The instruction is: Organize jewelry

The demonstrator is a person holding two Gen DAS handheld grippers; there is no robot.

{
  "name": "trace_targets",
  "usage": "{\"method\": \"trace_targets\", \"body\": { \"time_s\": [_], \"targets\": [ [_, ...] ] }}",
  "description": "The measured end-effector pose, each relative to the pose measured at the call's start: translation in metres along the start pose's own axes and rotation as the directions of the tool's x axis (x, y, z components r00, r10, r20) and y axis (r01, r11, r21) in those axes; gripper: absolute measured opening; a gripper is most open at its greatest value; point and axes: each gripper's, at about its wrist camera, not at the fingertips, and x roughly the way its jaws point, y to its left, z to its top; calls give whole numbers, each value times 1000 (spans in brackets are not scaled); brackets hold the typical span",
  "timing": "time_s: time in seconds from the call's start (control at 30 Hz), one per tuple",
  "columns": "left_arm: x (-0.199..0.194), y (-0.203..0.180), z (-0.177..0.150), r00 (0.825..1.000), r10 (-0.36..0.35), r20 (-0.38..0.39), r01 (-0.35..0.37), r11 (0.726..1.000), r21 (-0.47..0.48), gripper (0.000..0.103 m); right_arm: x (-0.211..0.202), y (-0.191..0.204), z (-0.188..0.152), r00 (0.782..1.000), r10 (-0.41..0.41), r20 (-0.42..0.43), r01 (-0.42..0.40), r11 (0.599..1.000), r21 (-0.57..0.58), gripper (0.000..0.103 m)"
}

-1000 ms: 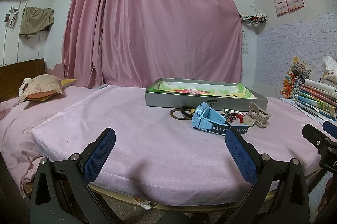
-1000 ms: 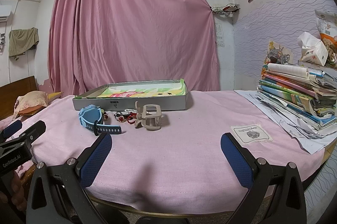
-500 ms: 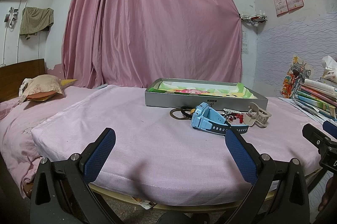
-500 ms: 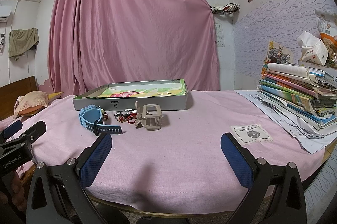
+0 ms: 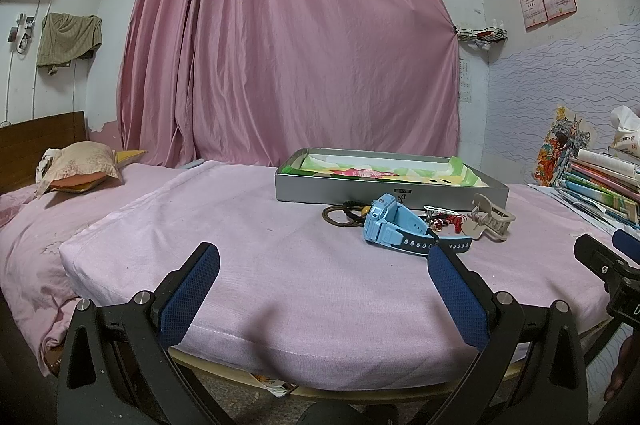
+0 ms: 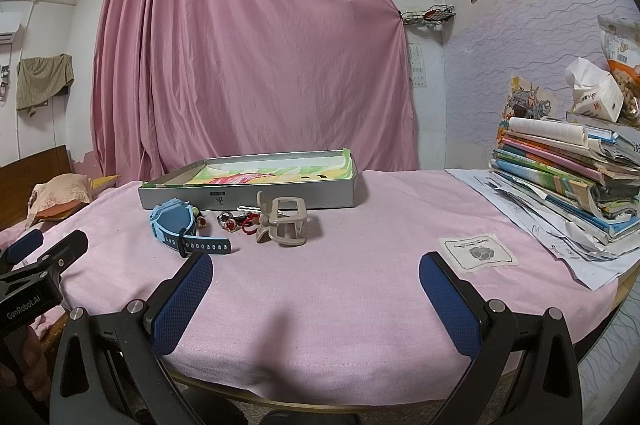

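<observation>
On the pink-covered table [image 6: 320,285] I count one shallow grey tray [image 6: 248,191], one blue watch [image 6: 176,223], one beige hair claw [image 6: 286,223], one dark hair tie [image 5: 340,217] and a small red-beaded tangle [image 6: 240,221] I can't count apart. One printed card [image 6: 476,251] lies alone, beside one stack of books [image 6: 568,181]. Two grippers, left [image 5: 320,275] and right [image 6: 316,279].

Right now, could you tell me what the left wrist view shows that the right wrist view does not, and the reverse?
Only the left wrist view shows the brown hair ties lying left of the watch, and the tip of the right gripper at its edge. Only the right wrist view shows the square cloth patch on the pink cover and the snack bag atop the book stack. Both show the blue watch, the beige hair claw, the red trinkets between them, and the silver tray behind.
</observation>
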Motion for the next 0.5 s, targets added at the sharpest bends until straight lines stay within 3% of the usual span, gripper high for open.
{"method": "trace_targets", "body": {
  "time_s": [0.5],
  "targets": [
    [0,0,0,1000,0,-1,0,1000,0,102,-1,0,-1,1000,0,2,0,1000,2,103]
  ]
}}
